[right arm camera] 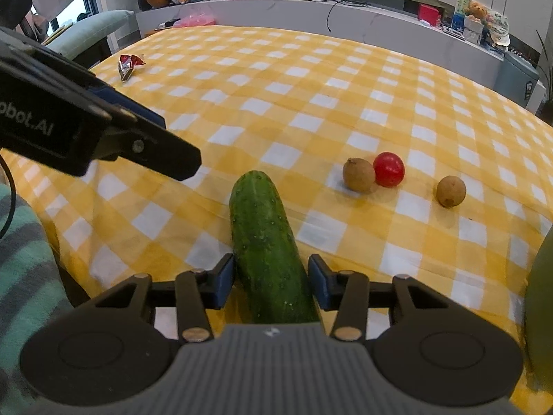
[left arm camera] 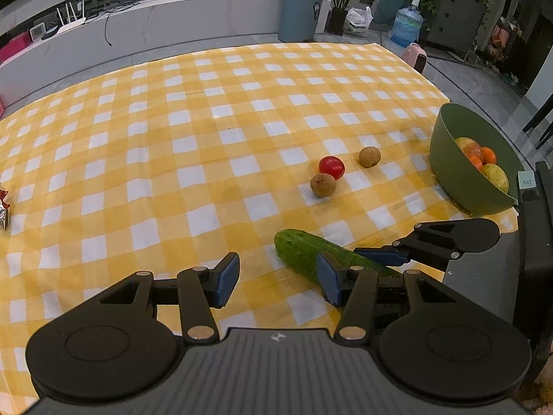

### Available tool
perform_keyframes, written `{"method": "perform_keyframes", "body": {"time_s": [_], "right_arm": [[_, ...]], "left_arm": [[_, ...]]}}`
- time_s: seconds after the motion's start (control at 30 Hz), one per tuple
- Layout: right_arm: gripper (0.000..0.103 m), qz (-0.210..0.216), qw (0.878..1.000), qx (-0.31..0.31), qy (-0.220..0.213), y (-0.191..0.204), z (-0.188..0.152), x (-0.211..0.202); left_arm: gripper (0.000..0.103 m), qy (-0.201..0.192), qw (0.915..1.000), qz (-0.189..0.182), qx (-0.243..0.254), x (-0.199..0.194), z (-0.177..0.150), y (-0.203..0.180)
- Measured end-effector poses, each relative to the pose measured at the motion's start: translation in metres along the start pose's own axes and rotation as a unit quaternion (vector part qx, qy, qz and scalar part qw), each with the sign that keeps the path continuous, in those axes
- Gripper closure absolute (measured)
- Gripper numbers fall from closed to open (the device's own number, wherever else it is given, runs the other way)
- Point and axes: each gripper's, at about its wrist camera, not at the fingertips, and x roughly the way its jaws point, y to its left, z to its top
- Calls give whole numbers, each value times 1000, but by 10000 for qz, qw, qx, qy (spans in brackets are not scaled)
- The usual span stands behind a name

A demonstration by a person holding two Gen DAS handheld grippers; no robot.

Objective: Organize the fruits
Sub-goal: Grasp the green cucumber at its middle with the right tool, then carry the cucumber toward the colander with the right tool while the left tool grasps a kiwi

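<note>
Soft indoor light falls evenly from above, so the yellow checked cloth (left arm camera: 207, 138) reads bright while the far counter stays dim. Shadows are short and faint beneath the cucumber (right arm camera: 266, 242) and the small round fruits. Daylight blows out a window (right arm camera: 69, 10) at the far left of the right wrist view. Both fisheye pictures bend straight edges into curves toward the borders, and the corners go black. Close gripper parts look slightly soft; the middle of the table is sharp.

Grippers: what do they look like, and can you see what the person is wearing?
Both the left gripper and right gripper are matte black linkages with silver pivot pins, blue pads and ribbed grey bodies. White lettering ending "bot.AI" marks the left one. A teal-and-grey striped sleeve shows.
</note>
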Motion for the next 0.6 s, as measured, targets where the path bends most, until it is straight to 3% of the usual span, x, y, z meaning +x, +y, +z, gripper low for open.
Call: {"method": "perform_keyframes", "body": {"time_s": [0.3, 0.6], "right_arm": [[65, 61, 9994, 337, -111, -11, -3, -16], [67, -146, 9936, 974, -559, -42, -11, -72]], "left_arm": [[42, -112, 9999, -45, 43, -4, 3, -6], [42, -268, 9987, -310, 293, 5, 21, -28]]}}
